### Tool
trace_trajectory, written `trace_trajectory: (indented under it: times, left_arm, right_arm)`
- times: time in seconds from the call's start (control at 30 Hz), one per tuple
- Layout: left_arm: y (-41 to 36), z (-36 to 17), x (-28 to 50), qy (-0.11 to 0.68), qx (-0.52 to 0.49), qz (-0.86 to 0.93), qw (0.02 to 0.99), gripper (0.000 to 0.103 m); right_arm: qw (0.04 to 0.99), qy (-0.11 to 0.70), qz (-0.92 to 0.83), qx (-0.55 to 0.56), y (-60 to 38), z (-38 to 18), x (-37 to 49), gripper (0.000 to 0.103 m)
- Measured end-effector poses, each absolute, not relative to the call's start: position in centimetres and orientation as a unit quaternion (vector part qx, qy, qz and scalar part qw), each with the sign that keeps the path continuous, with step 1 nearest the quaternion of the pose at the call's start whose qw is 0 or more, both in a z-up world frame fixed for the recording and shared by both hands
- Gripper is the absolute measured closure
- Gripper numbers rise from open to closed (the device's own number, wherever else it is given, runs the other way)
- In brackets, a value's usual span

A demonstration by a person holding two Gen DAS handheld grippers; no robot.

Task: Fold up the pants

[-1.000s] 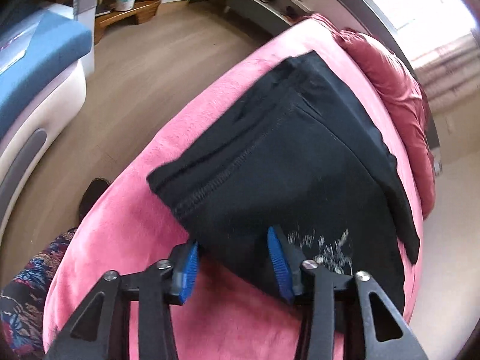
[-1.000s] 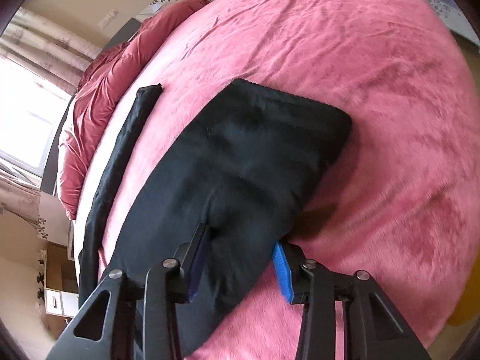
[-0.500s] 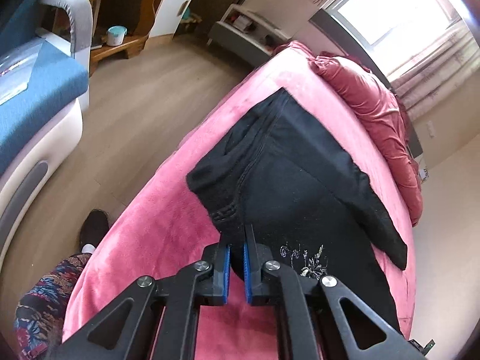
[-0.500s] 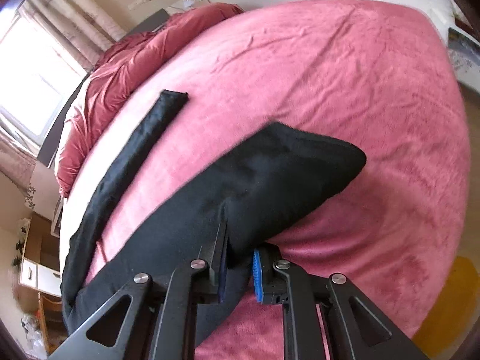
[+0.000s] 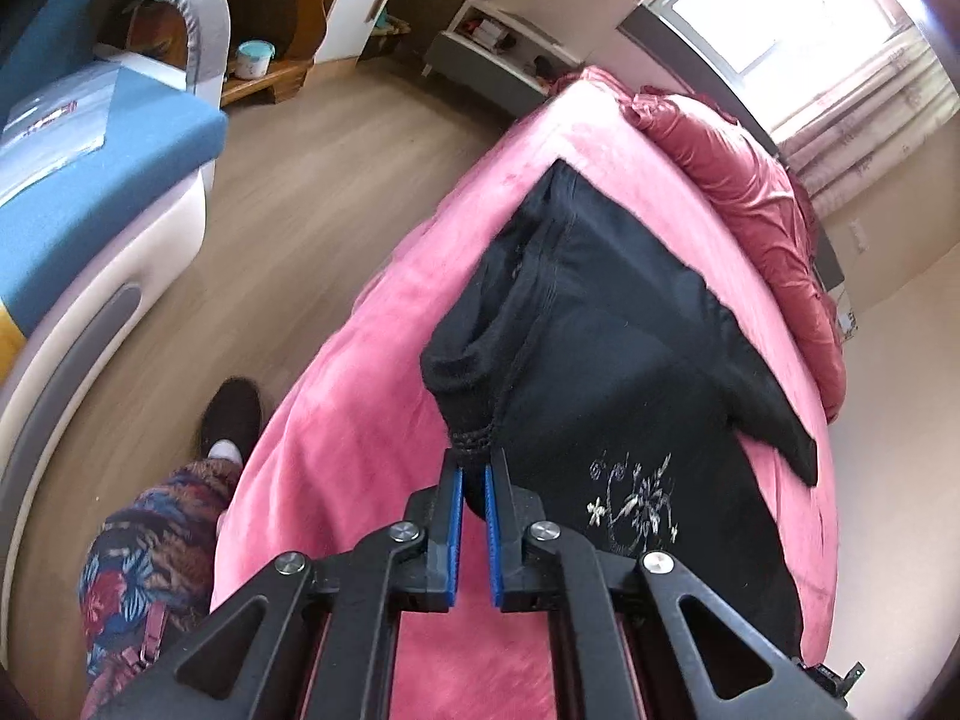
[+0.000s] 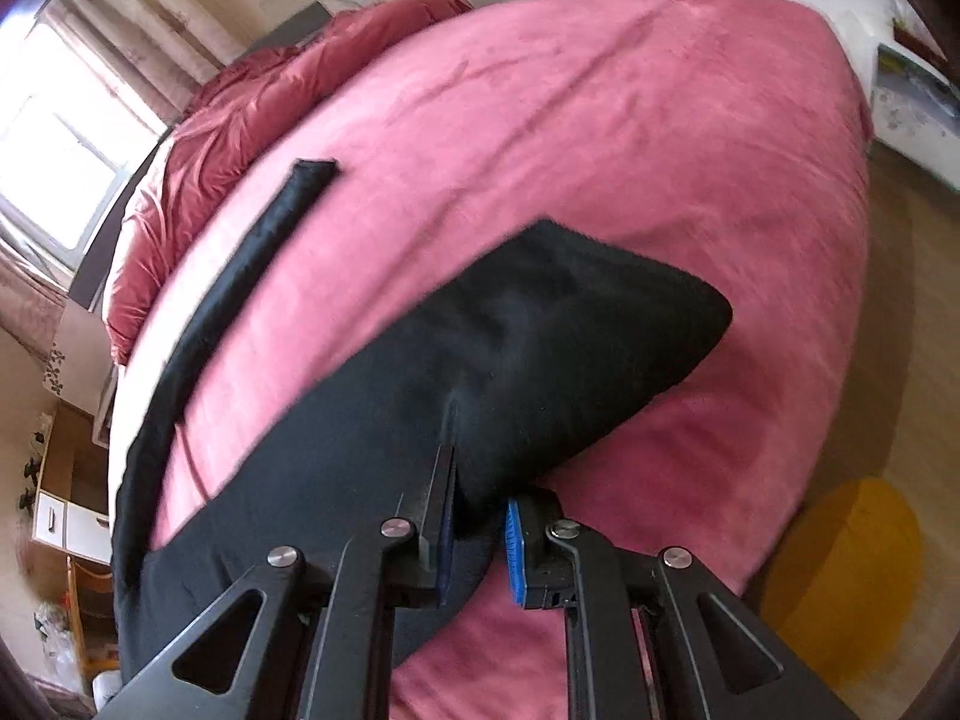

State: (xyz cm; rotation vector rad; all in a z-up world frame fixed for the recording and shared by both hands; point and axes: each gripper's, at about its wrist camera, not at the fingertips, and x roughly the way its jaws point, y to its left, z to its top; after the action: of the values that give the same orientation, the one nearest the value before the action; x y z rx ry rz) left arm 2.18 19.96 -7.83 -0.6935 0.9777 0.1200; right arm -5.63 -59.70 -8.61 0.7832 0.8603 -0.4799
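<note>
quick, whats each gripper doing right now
left gripper: closed on the waistband corner of the black pants.
right gripper: closed on the pants' edge.

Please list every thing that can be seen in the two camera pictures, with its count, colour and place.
pants: one, black, with a pale flower embroidery, on the bed, two parts lifted by the grippers
bed cover: one, pink, under the pants
quilt: one, dark red, bunched at the far end of the bed
sofa: one, blue seat with white and grey side, left of the bed
wooden shelf: one, brown, far left, with a small teal-lidded tub on it
window: one, bright, with curtains, behind the bed
floor: wood, light brown
person's leg: one, flowered trousers, dark shoe, beside the bed
left gripper: black with blue pads, shut on the pants
right gripper: black with blue pads, shut on the pants
</note>
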Motion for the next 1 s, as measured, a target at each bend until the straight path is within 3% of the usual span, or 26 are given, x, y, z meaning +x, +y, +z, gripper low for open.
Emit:
trace_trajectory:
  times: [0.4,0.43,0.53,0.6,0.7,1.0]
  left_arm:
    - [19.4,-7.6,2.5,0.472,-0.283,0.05,0.833,0.096]
    - [19.3,-7.9,2.6,0.477,-0.278,0.052,0.832,0.096]
    - [19.3,-8.7,2.8,0.484,-0.289,0.051,0.824,0.093]
    - [19.5,-8.7,3.0,0.481,-0.293,0.05,0.825,0.089]
    - [20.0,-8.6,3.3,0.478,-0.294,0.051,0.826,0.081]
    - [20.8,-9.2,3.9,0.476,-0.304,0.062,0.823,0.079]
  right_arm:
    - [0.786,0.439,-0.279,0.333,-62.4,-9.6,-6.4,0.093]
    - [0.79,0.444,-0.273,0.324,-62.3,-9.4,-6.3,0.091]
    - [0.797,0.455,-0.301,0.261,-61.3,-7.9,-6.5,0.048]
    - [0.815,0.453,-0.293,0.212,-59.4,-6.3,-6.3,0.046]
    - [0.852,0.463,-0.209,0.126,-54.0,-4.2,-5.0,0.047]
    - [0.838,0.5,0.206,-0.074,-26.2,-6.2,-1.0,0.05]
